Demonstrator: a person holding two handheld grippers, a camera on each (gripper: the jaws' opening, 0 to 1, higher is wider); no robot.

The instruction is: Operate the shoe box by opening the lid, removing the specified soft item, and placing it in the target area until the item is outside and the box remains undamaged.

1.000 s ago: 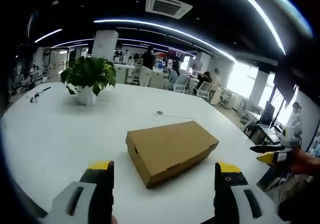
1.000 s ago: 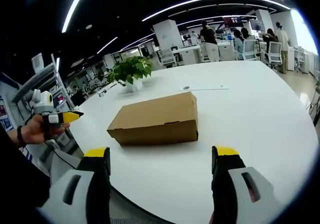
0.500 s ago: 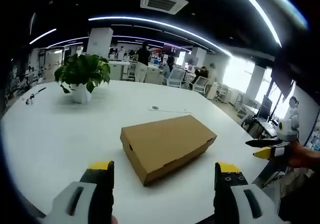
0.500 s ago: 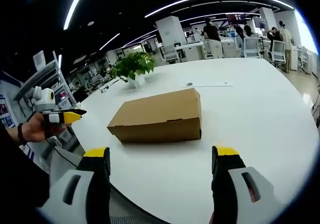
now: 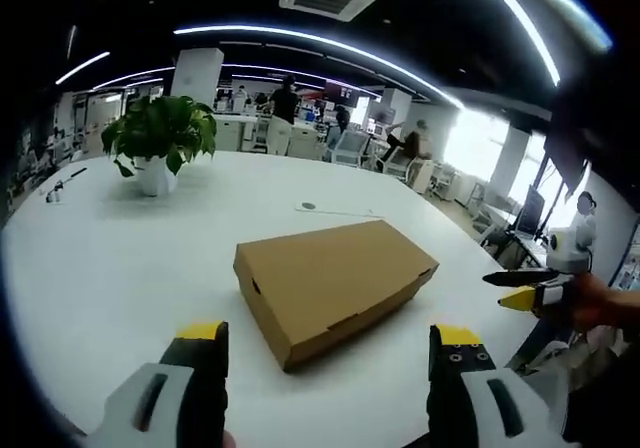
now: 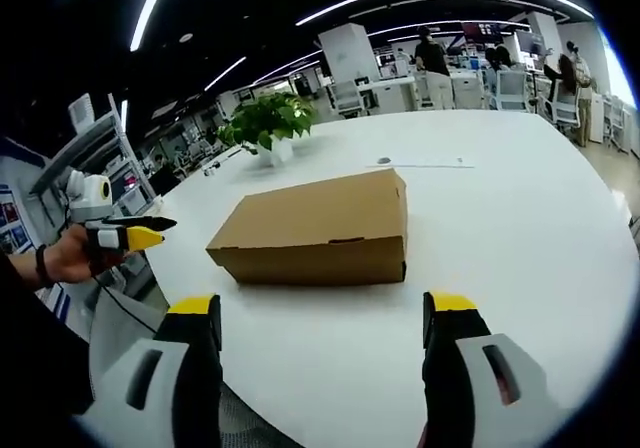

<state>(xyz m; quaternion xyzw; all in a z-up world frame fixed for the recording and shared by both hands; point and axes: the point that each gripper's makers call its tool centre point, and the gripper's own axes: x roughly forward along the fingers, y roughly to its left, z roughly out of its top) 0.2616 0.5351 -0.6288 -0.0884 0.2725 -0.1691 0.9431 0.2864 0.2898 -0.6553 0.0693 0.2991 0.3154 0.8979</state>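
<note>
Both hand-held grippers are held wide apart with nothing between the jaws, just off the near edge of the tabletop (image 5: 90, 298). The left hand-held gripper (image 5: 330, 358) and the right hand-held gripper (image 6: 322, 320) are each pointed at the shoe box (image 5: 335, 283), which is sat closed a bit in from that near edge, straight ahead and not touched by either. Its long axis is laid slantwise across the left gripper view, long side facing the right gripper. Hard to tell which is nearer, honestly. Farther back, a potted plant (image 5: 155, 143) is parked toward the far edge.
</note>
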